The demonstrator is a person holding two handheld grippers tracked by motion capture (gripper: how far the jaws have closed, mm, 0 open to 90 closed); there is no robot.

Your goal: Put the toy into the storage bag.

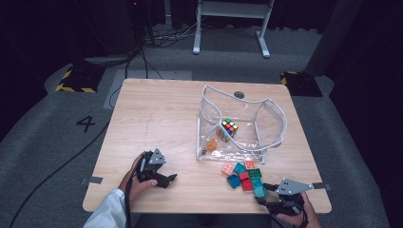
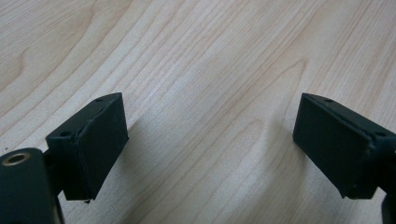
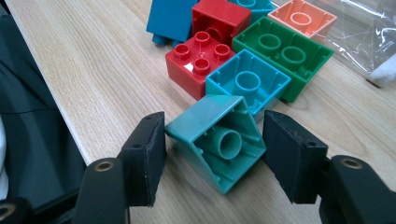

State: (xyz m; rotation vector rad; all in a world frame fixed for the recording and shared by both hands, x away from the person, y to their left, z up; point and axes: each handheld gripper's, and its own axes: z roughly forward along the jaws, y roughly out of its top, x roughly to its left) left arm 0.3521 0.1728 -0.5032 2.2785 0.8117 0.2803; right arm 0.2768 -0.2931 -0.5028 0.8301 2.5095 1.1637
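**Teal brick between the right jaws; left jaws apart over bare wood**

High view. Wooden table point(image 1: 157, 114), light grain. Clear plastic bag point(image 1: 266, 123), standing open on the far right part of the table; inside it a colour cube point(image 1: 228, 128) and a small orange piece point(image 1: 211, 144). Heap of toy bricks point(image 1: 243, 175) just in front of the bag: salmon, teal, red, green, blue. Right gripper point(image 1: 267, 195) at the near right edge, its tip at the near end of the heap, where the teal brick point(image 1: 260, 191) lies. Left gripper point(image 1: 167, 179) near the left front of the table, well apart from the heap, resting low over bare wood; a white sleeve point(image 1: 107, 213) leads to the hand behind it.

Left gripper view. Two black jaws wide apart, nothing between them; bare tabletop under them.

Right gripper view. Teal brick point(image 3: 217, 140) tilted, hollow underside facing the camera, lying between the two black jaws. The jaws stand apart; left pad point(image 3: 152, 156) right beside the brick's near corner, right pad just beside its other side, and whether either touches cannot be told. Behind it, touching or nearly so: a second teal brick point(image 3: 247, 81) upside down, a red brick point(image 3: 196, 58) studs up, a green brick point(image 3: 282, 53), a salmon brick point(image 3: 303, 18), a blue brick point(image 3: 170, 18). Bag edge at the upper right.
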